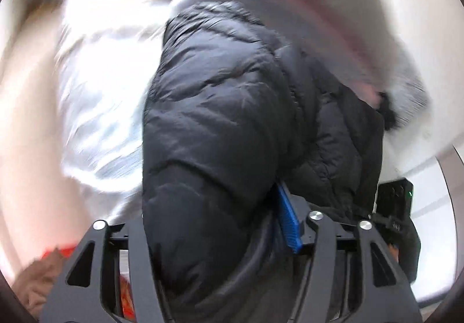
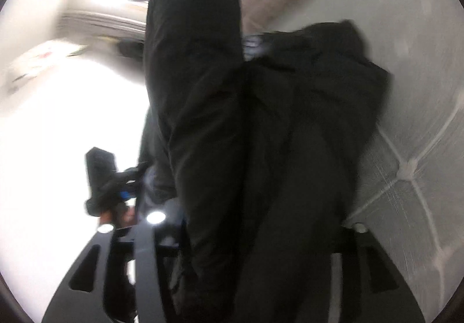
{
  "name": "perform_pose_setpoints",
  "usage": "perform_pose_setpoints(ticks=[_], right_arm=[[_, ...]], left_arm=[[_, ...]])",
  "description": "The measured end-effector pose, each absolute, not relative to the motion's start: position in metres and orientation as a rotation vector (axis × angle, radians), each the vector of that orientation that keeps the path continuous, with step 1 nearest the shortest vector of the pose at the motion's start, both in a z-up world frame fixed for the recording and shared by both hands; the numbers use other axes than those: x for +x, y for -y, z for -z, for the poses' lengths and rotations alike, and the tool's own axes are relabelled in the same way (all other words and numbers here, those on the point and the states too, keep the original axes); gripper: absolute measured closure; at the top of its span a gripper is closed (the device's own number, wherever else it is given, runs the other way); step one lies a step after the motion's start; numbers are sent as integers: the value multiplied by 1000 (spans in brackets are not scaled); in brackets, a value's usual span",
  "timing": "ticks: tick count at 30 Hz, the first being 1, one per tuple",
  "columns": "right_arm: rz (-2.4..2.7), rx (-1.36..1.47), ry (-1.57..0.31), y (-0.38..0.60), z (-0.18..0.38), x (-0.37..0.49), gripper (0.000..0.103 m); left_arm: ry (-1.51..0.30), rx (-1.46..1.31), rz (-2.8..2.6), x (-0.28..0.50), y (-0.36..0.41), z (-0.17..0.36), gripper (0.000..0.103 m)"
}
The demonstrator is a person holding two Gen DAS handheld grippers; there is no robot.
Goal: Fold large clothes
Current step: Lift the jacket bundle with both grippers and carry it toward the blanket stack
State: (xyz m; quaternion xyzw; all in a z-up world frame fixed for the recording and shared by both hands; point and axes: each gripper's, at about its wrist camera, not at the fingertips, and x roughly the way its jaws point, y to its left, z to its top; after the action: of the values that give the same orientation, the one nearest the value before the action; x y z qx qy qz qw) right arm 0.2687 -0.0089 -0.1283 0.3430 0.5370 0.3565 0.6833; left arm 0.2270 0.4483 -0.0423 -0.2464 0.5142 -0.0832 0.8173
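Blurred pale bedding left view only, black jacket both

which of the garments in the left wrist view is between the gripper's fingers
The black puffer jacket: quilted, dark, running down between the left gripper fingers. The white garment lies apart, blurred, off to the left.

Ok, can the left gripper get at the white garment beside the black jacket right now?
Probably not yet. The left gripper looks clamped on the black jacket, whose bulk fills its jaws; the white garment lies off to one side.
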Motion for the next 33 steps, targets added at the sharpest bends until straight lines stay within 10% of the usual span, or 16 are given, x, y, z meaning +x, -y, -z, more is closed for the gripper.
perform_pose_setpoints(ticks=[14, 23, 33], right_arm=[[-803, 790, -902, 97, 45, 246, 29], [-888, 560, -1076, -66, 79, 267, 27], [-968, 591, -972, -23, 39, 211, 15]], left_arm=[[-617, -712, 128, 97, -491, -25, 23], [-743, -701, 245, 111, -390, 29, 23], [-712, -728, 234, 87, -385, 19, 23]])
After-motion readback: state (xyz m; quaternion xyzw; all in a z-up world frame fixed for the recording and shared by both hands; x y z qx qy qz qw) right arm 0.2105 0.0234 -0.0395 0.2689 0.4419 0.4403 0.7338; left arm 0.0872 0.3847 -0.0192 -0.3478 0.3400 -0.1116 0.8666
